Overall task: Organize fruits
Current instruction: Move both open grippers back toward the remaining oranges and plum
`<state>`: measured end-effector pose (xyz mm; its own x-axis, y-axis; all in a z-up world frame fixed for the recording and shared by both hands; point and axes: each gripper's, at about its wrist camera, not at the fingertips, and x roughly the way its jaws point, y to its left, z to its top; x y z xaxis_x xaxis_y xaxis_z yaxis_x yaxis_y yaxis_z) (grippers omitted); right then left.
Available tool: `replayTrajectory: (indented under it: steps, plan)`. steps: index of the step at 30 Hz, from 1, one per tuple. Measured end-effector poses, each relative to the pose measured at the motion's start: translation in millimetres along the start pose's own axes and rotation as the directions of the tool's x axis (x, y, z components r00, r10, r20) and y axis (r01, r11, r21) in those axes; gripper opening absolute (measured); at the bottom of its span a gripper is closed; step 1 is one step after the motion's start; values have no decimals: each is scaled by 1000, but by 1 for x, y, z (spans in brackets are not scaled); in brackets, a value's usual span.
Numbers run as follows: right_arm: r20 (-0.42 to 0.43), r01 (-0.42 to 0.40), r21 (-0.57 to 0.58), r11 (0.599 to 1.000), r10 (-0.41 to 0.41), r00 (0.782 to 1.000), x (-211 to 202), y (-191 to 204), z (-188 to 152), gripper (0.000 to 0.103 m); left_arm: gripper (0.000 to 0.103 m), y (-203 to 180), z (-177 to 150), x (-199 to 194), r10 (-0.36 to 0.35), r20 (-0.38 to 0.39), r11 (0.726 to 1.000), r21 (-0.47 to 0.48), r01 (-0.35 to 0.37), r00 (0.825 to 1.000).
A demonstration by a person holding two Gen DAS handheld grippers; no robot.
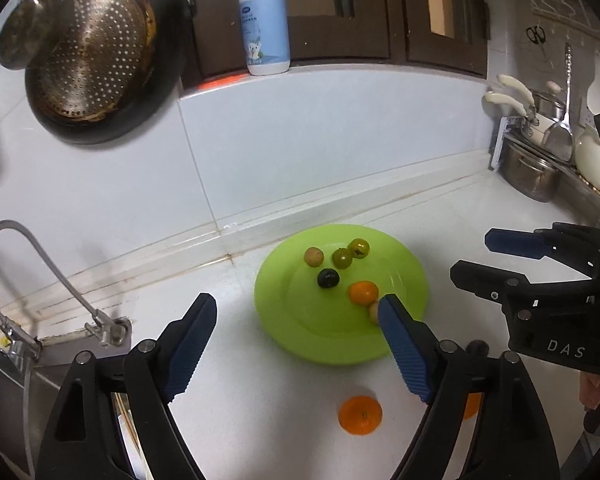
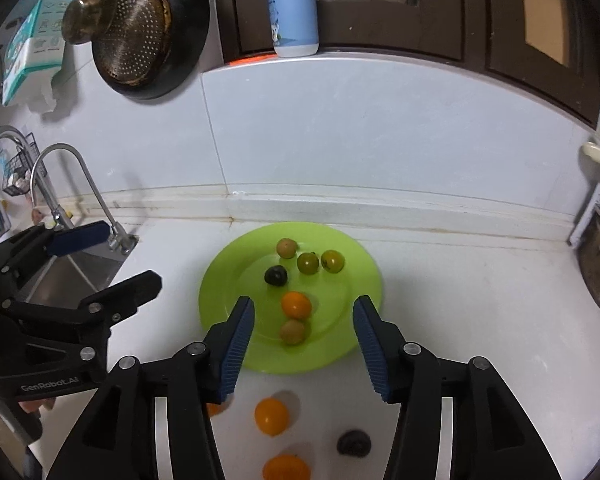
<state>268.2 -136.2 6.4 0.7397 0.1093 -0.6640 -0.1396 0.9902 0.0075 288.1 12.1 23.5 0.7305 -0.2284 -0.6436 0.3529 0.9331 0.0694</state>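
Note:
A lime green plate (image 1: 284,320) (image 2: 220,280) lies on the white counter and holds several small fruits: two green ones (image 2: 308,263), a tan one (image 2: 287,248), a dark one (image 2: 276,276), an orange one (image 2: 296,305) and another tan one (image 2: 293,332). On the counter in front of the plate lie orange fruits (image 1: 360,415) (image 2: 272,416) (image 2: 286,467) and a dark fruit (image 2: 354,443). My left gripper (image 1: 296,312) is open and empty at the plate's left front. My right gripper (image 2: 304,316) is open and empty, over the plate's near edge.
A sink with a curved faucet (image 1: 40,272) (image 2: 80,192) is at the left. A pan with a strainer (image 1: 96,52) hangs on the wall. A soap bottle (image 1: 265,24) stands on the ledge. Pots and utensils (image 1: 540,148) stand in a rack at the right.

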Motion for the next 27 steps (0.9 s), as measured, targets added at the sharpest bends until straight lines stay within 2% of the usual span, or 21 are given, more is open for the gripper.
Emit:
replayTrajectory:
  steps: [2,4,11,27]
  plan:
    - [7,3,7,1000,-3,1000,-7,0,-6,59,87,-2,-6,-7,5,6,1000,0,-5,1000]
    - [13,25,7,1000,-25,1000,-12,2,-12,61,89,-2,-11,-12,13,11,1000,0,-13,1000]
    - [-12,34,23,999,-34,999,-26,10,-34,61,96,-6,-30,-23,23,8,1000,2,-23,1000]
    - [-141,30,101,994,-15,990,-19,6,-87,61,96,-20,-72,-10,5,-100,1000,26,-2,995]
